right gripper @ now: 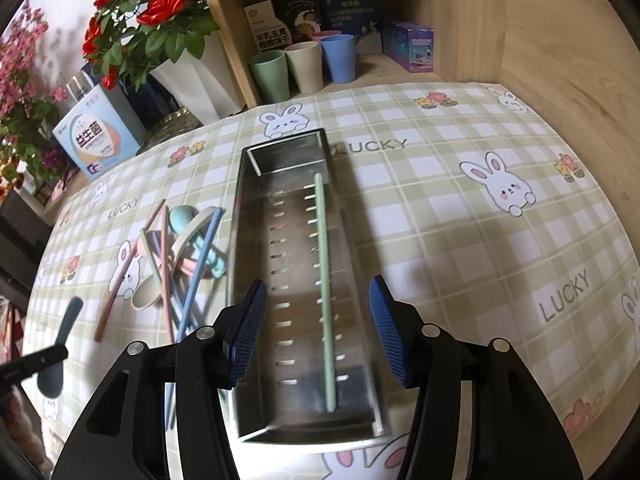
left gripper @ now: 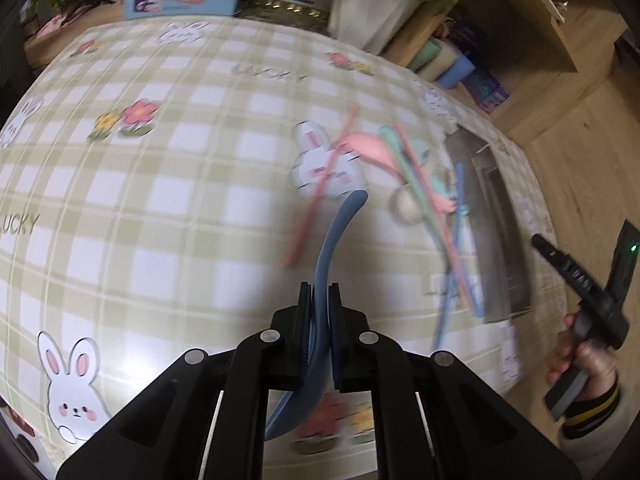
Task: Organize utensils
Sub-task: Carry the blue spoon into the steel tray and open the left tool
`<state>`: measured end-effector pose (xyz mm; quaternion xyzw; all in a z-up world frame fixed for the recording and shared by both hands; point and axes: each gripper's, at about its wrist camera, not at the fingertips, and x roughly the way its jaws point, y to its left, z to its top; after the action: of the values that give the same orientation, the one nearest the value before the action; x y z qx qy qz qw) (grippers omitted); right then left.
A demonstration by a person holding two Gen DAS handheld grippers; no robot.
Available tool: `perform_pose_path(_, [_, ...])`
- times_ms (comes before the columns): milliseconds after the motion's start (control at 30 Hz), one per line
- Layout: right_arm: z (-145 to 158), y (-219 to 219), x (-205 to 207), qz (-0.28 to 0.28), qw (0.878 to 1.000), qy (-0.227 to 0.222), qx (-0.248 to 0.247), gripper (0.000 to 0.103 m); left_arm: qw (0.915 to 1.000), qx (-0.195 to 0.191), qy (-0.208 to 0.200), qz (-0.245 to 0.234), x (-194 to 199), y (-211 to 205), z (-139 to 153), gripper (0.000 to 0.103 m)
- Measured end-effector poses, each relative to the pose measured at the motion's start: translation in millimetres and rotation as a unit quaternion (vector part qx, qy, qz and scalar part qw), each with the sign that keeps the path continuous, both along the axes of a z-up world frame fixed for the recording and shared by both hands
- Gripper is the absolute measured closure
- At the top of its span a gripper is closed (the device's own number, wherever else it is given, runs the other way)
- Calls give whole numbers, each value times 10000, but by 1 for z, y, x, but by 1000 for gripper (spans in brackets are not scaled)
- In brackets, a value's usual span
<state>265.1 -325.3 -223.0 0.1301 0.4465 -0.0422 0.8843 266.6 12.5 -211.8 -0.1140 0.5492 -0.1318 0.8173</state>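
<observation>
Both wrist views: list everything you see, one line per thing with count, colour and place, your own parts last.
Metal tray: one, silver, mid-table.
Green chopstick: one, inside the tray.
Loose utensils: mixed pile, pink, blue, green, beige, left of the tray.
Blue spoon: one, clamped in the left gripper.
Cups: four, green, beige, pink, blue, on the shelf.
Red flowers: one white pot, behind the table.
Tablecloth: one, green check with bunnies.
Left gripper: shut.
Right gripper: open, above the tray.

spoon (left gripper: 332,256): blue | chopstick (right gripper: 326,292): green | tray (right gripper: 248,216): silver | tablecloth (right gripper: 460,240): green-white check, bunnies
</observation>
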Motion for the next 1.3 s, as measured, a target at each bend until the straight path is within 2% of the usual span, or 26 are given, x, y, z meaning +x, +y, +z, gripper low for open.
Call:
perform_pose_path(133, [3, -15, 2, -43, 9999, -79, 144, 45, 9999, -89, -55, -85, 16, -49, 23, 95])
perform_pose_path(300, [4, -38, 5, -124, 9994, -152, 302, 35, 9995, -131, 70, -268, 39, -110, 30, 95])
perform_pose_path(433, [3, -59, 6, -161, 9989, -128, 425, 17, 9990, -153, 181, -388, 61, -160, 28, 95])
perform_pose_path(567, [4, -79, 5, -209, 9985, -189, 466, 17, 9984, -184, 454, -277, 90, -207, 15, 95])
perform_pose_path(800, [0, -108, 1, -430, 9973, -203, 560, 17, 9961, -81, 874, -51, 129, -252, -5, 95])
perform_pose_path(1000, [-1, -125, -6, -642, 9958, -226, 616, 17, 9942, 98, 1073, -60, 145, -272, -18, 95])
perform_pose_path(1200, [-3, -127, -11, -720, 9953, -166, 626, 17, 9931, 114, 1126, -294, 154, -278, -27, 94])
perform_pose_path(1300, [-1, -123, -15, -729, 9953, -149, 615, 17, 9938, 7, 1008, -466, 155, -276, -17, 87])
